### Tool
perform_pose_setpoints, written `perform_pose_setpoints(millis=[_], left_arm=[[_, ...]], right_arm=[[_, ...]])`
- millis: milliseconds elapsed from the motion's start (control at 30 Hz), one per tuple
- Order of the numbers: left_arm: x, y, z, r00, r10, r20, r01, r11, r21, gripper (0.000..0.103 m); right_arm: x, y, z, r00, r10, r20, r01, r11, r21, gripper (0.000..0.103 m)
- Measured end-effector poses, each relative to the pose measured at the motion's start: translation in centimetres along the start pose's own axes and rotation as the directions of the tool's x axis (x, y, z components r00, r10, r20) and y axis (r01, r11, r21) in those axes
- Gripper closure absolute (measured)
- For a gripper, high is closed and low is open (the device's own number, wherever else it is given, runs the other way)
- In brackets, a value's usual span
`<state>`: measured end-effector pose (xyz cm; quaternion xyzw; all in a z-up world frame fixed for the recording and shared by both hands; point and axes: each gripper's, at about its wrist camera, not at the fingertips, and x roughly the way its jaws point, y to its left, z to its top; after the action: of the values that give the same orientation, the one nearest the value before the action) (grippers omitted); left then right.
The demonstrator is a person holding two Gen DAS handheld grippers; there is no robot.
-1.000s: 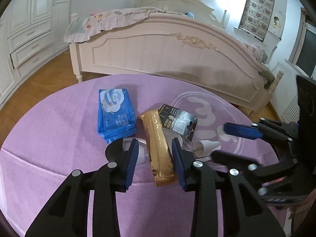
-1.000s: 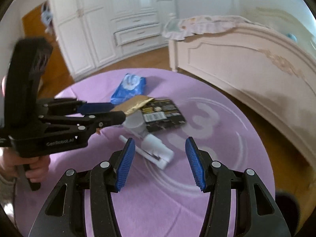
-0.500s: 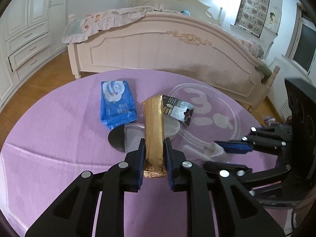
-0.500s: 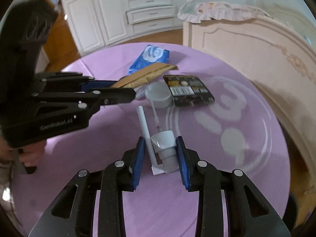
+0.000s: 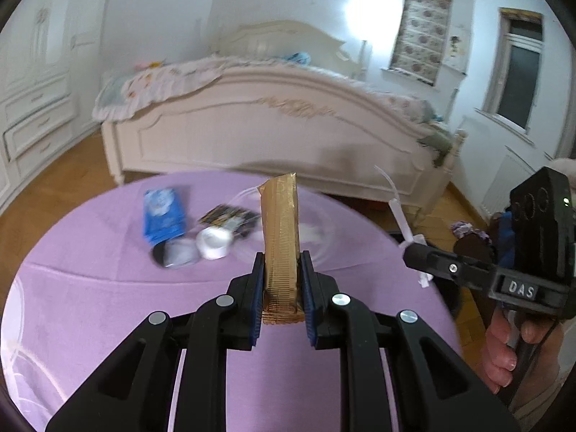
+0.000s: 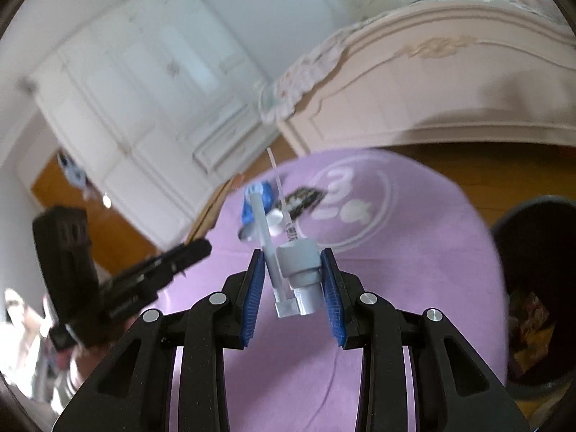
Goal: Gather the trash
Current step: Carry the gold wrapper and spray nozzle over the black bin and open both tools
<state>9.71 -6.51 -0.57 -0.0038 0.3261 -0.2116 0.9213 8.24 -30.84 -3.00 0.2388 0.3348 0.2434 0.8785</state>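
My left gripper (image 5: 280, 266) is shut on a long gold wrapper (image 5: 280, 237) and holds it upright above the purple table (image 5: 108, 306). My right gripper (image 6: 292, 262) is shut on a white pump dispenser head (image 6: 298, 270) with its thin tube, lifted off the table; it also shows in the left wrist view (image 5: 403, 226). A blue wipes pack (image 5: 163, 214), a black card package (image 5: 230, 216), a white cap (image 5: 213, 243) and a clear lid (image 5: 176, 253) lie on the table.
A dark trash bin (image 6: 540, 288) with some trash inside stands at the table's right edge. A white bed (image 5: 270, 126) is beyond the table. White wardrobes (image 6: 144, 90) line the far wall.
Both grippers have closed on their items and lifted them off the table. The right gripper has swung right, bringing the bin into view.
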Motion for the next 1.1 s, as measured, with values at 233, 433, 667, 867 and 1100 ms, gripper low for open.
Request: perform_pose_setpoints(millis=[233, 433, 667, 867, 1100], left_arm=[[0.7, -6.8, 0.8, 0.997, -0.083, 0.006, 0.082, 0.993, 0.085, 0.084], [2.7, -12.6, 1.1, 0.989, -0.149, -0.017, 0.150, 0.974, 0.169, 0.084], [5.5, -16.5, 0.7, 0.980, -0.187, -0.068, 0.198, 0.956, 0.215, 0.084], [7.7, -18.7, 0.1, 0.972, -0.204, -0.120, 0.227, 0.947, 0.227, 0.084], [10.2, -20.7, -0.7, 0.962, -0.211, -0.176, 0.249, 0.938, 0.240, 0.083]], right_arm=[[-6.5, -2.7, -1.1, 0.991, -0.062, 0.119, 0.053, 0.996, 0.077, 0.070], [-10.6, -6.5, -2.3, 0.975, -0.133, 0.176, 0.104, 0.981, 0.164, 0.070], [-13.2, -10.7, -3.3, 0.955, -0.206, 0.213, 0.148, 0.954, 0.259, 0.070], [-14.1, -14.2, -4.2, 0.945, -0.251, 0.209, 0.172, 0.925, 0.338, 0.070], [-13.9, -18.2, -5.3, 0.943, -0.281, 0.178, 0.183, 0.886, 0.427, 0.070]])
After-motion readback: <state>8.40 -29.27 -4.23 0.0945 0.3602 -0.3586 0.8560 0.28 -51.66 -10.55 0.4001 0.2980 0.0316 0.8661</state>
